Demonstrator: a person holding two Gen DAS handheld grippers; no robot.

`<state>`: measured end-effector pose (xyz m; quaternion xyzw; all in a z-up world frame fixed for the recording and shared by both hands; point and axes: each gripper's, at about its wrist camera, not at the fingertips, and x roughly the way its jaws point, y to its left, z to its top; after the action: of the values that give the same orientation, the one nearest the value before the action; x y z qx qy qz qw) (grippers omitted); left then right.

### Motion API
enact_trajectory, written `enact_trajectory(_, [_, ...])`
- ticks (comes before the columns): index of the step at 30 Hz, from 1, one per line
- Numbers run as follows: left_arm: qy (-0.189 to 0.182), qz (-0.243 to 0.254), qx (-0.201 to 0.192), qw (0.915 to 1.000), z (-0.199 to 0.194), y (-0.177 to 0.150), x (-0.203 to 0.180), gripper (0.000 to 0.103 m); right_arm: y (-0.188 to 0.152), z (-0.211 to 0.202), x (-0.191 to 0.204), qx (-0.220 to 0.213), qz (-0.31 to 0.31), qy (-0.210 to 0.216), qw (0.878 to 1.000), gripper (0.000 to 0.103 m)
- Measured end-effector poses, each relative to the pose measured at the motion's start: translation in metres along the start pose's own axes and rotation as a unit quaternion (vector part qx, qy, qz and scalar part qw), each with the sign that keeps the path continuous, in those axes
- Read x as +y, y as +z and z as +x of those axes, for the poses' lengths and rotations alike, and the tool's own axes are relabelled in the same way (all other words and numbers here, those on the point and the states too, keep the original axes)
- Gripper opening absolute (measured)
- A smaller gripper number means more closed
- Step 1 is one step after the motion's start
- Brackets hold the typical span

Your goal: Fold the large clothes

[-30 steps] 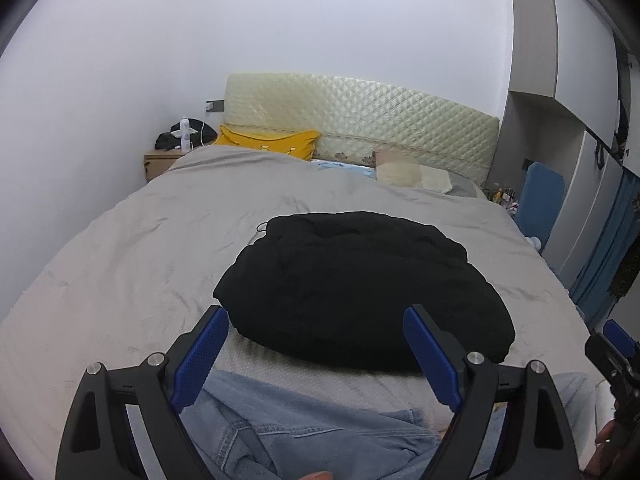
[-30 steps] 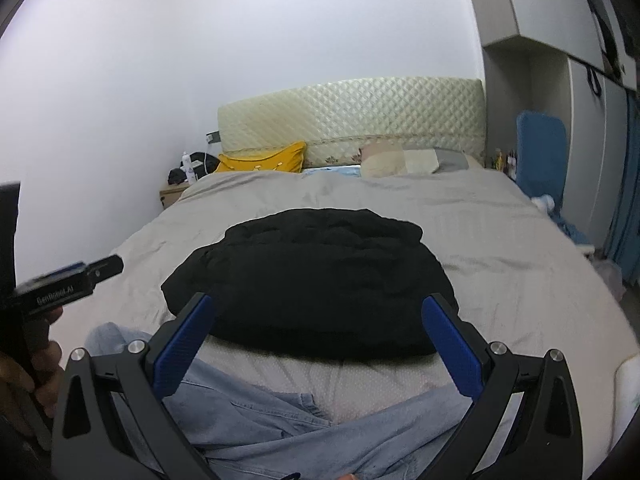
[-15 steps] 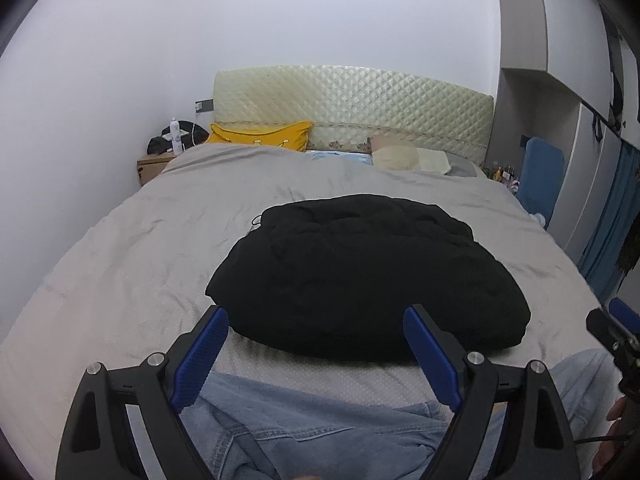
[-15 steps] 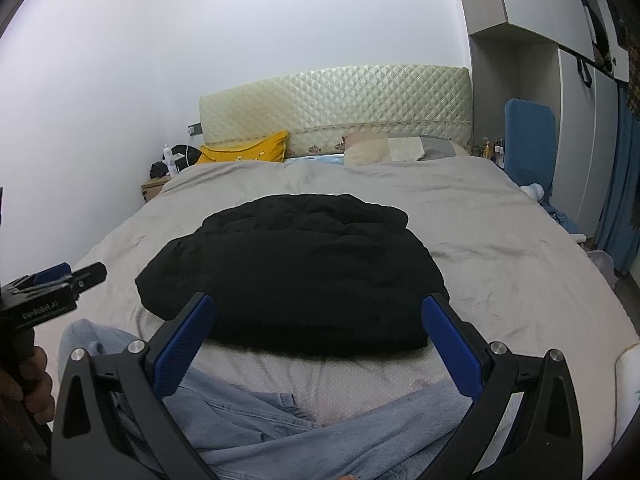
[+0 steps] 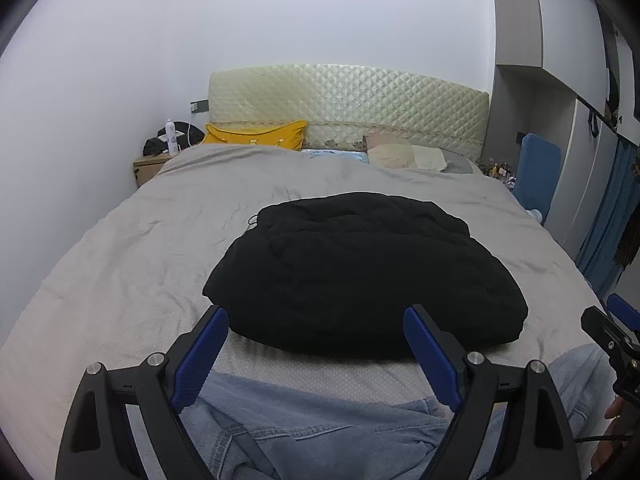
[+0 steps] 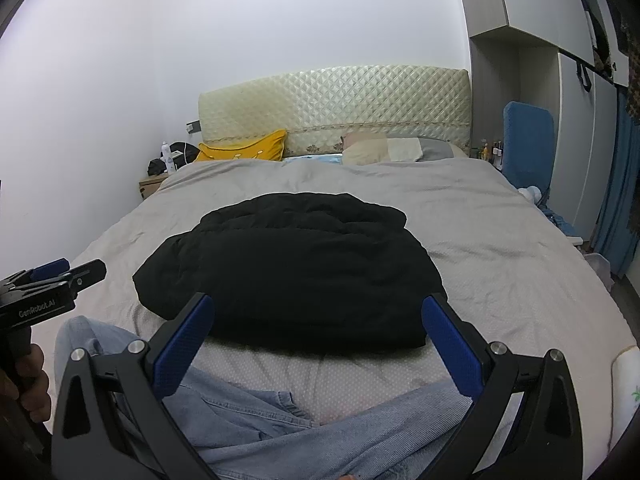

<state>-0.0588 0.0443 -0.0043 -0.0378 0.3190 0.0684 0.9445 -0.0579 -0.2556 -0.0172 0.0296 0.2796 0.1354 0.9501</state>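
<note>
Since a second ago both views have levelled and drawn back a little, so the black coat (image 5: 360, 276) sits more centrally on the bed (image 5: 132, 248). The left hand-held gripper (image 5: 316, 344) and right hand-held gripper (image 6: 316, 332) hover with jaws wide apart, holding nothing. Denim jeans (image 5: 320, 432) lie crumpled along the lower frame, just below the coat. A yellow pillow (image 5: 256, 136) leans on the headboard (image 5: 348, 104) at upper centre.

A folded padded jacket (image 5: 360, 276) lies mid-bed (image 5: 120, 260), with a denim garment (image 5: 320, 432) at the near edge in front of it. Behind it, pillows (image 5: 256, 138) rest against the headboard (image 5: 348, 104). A nightstand (image 5: 150, 166) stands left of the bed, a wardrobe (image 5: 560, 80) to the right.
</note>
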Motion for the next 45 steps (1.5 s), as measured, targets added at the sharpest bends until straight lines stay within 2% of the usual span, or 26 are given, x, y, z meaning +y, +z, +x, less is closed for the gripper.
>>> enact_trajectory(38, [-0.014,0.016,0.0,0.9998,-0.01,0.009,-0.005,0.089,0.004,-0.016,0.003,-0.014,-0.002,-0.021,1.0,0.103])
enact_trajectory(45, [-0.026,0.018,0.004,0.9995,-0.01,0.008,-0.006,0.089,0.006,-0.019,0.006,-0.019,-0.007,-0.03,0.999,0.103])
